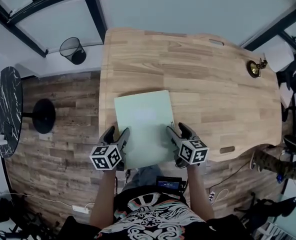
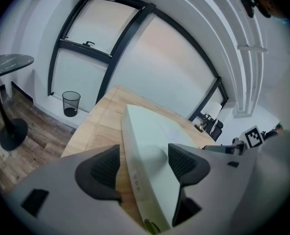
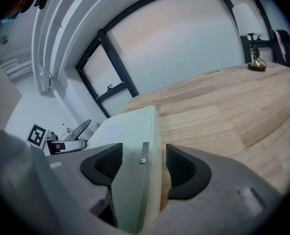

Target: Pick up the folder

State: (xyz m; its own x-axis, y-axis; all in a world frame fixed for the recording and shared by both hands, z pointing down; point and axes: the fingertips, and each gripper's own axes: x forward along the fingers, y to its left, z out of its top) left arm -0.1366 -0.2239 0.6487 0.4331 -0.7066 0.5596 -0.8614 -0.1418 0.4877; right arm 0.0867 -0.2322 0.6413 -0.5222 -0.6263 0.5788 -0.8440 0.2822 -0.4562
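A pale green flat folder (image 1: 145,126) on the wooden bench (image 1: 203,74) looks light, stiff and slippery. The left gripper (image 1: 116,134) and right gripper (image 1: 179,131) straddle its side edges, spread, not pinching.

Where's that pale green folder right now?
In the head view, the folder lies at the wooden table's near edge, flanked by the left claw and the right claw.

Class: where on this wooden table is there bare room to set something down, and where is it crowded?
Free: the light wooden table beyond the pale green rectangular folder, up to the small brass object far right; the strip right of the folder. Crowded: the near edge, where the left hand-held gripper and right hand-held gripper straddle its sides.
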